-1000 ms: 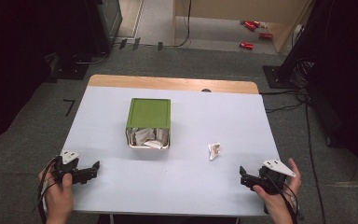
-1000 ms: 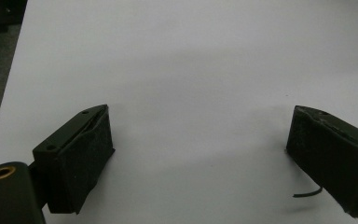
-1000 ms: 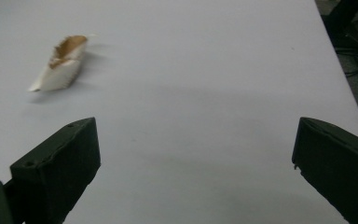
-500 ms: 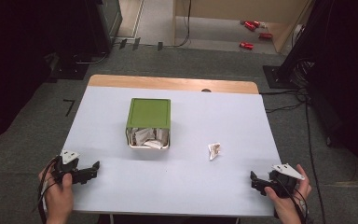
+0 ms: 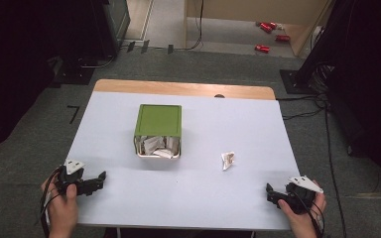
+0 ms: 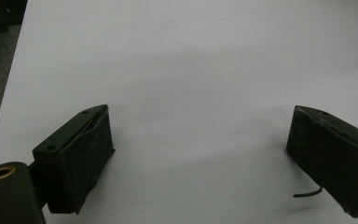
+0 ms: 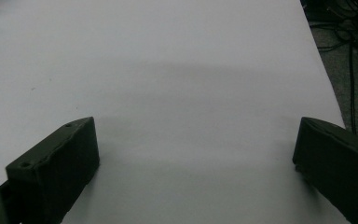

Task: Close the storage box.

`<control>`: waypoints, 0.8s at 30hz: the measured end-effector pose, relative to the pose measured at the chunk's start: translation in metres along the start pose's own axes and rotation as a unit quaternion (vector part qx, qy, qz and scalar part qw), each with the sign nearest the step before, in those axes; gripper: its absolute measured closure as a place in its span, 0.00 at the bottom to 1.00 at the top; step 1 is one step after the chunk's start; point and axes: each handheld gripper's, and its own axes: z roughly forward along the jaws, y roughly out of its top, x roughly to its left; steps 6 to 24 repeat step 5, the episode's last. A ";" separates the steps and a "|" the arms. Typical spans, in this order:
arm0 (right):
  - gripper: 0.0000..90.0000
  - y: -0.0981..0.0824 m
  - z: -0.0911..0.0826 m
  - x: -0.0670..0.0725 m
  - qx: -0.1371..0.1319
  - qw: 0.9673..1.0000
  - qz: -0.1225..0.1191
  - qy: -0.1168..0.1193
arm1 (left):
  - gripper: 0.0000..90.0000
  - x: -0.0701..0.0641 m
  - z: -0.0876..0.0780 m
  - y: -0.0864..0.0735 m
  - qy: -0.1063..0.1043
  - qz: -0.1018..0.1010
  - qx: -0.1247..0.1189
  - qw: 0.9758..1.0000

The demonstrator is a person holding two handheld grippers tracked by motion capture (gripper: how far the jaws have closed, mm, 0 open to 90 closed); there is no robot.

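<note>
A green-lidded metal box [image 5: 158,130] stands in the middle of the white table [image 5: 193,119], its near side showing several crumpled papers [image 5: 154,147]. One crumpled paper scrap [image 5: 227,160] lies on the table to the right of the box. My left gripper [image 5: 99,178] rests at the table's near left corner, held by a hand, jaws wide apart over bare table [image 6: 200,135]. My right gripper [image 5: 270,194] sits at the near right corner in the other hand, also open with nothing between its jaws [image 7: 196,149].
A wooden strip [image 5: 178,88] runs along the table's far edge. Cables [image 5: 302,106] trail on the grey floor to the right, and red objects [image 5: 268,29] lie on the floor far behind. Dark equipment stands on both sides.
The right gripper has pulled back toward the near right corner of the table. The left gripper has stayed put.
</note>
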 end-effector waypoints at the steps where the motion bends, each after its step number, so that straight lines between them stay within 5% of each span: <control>1: 0.00 0.000 0.000 0.000 0.000 1.000 0.001 0.000 | 0.08 0.000 0.000 0.000 0.000 0.000 0.000 1.000; 24: 0.00 0.000 0.000 0.000 0.000 1.000 0.003 0.000 | 0.08 0.000 0.000 0.000 0.000 0.000 0.000 1.000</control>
